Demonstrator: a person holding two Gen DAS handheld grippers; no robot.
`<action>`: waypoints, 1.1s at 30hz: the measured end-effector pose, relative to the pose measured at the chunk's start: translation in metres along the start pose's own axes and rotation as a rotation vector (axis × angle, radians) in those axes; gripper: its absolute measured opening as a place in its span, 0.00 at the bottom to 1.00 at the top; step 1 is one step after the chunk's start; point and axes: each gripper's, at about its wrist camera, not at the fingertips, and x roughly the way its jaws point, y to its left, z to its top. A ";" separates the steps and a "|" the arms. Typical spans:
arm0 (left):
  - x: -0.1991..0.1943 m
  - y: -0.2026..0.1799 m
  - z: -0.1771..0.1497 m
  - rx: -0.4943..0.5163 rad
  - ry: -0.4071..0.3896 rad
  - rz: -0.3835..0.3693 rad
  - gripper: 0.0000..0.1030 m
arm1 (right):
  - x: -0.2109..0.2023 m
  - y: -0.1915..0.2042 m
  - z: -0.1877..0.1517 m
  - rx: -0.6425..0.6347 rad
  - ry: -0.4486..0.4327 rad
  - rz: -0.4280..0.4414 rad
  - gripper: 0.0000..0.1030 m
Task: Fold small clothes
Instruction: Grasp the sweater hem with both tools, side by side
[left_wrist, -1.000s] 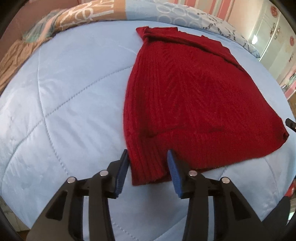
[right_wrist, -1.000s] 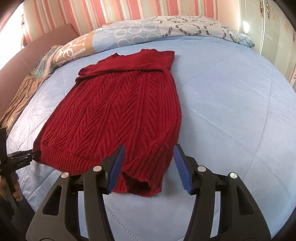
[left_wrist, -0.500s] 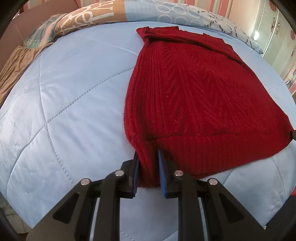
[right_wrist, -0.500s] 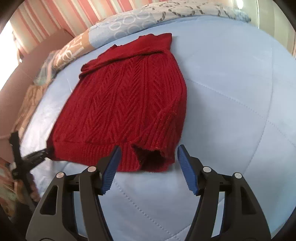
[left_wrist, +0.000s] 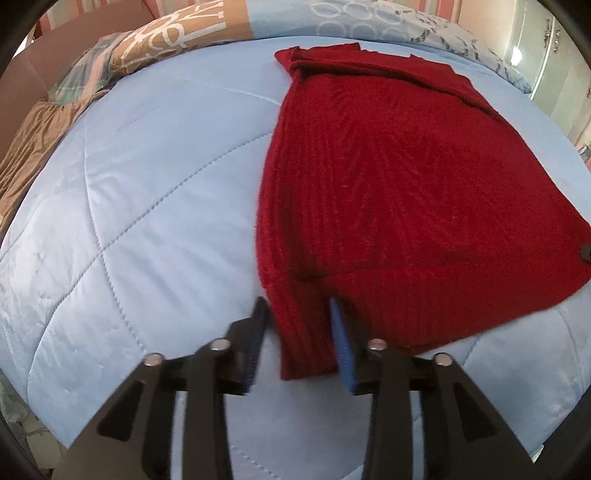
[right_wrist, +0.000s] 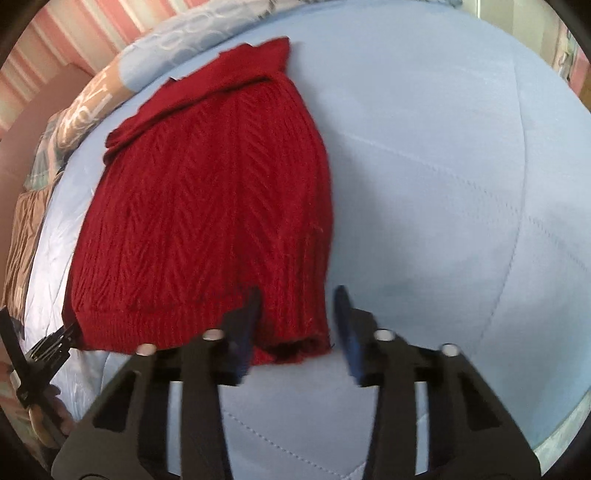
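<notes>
Since the earlier frames, the left gripper (left_wrist: 297, 334) had pinched the near cuff and just reopened to a narrow gap around it, pads not pressing. The right gripper (right_wrist: 299, 325) had just been closing around the other cuff, not yet gripping. The red knit sweater (left_wrist: 388, 177) lay flat on the blue quilt (left_wrist: 147, 206), stretching away toward the pillows (left_wrist: 177, 29). It looked soft, thick and floppy, so the ribbed cuffs seemed good places to hold.
</notes>
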 end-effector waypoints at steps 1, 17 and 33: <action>0.001 0.001 0.001 -0.005 0.005 -0.006 0.40 | 0.000 -0.001 -0.001 0.004 0.001 -0.002 0.23; -0.013 -0.011 -0.003 0.015 -0.048 0.009 0.07 | -0.006 0.023 -0.015 -0.272 -0.138 -0.128 0.08; -0.043 -0.008 0.026 0.000 -0.173 -0.014 0.07 | -0.022 0.024 0.004 -0.280 -0.187 -0.091 0.08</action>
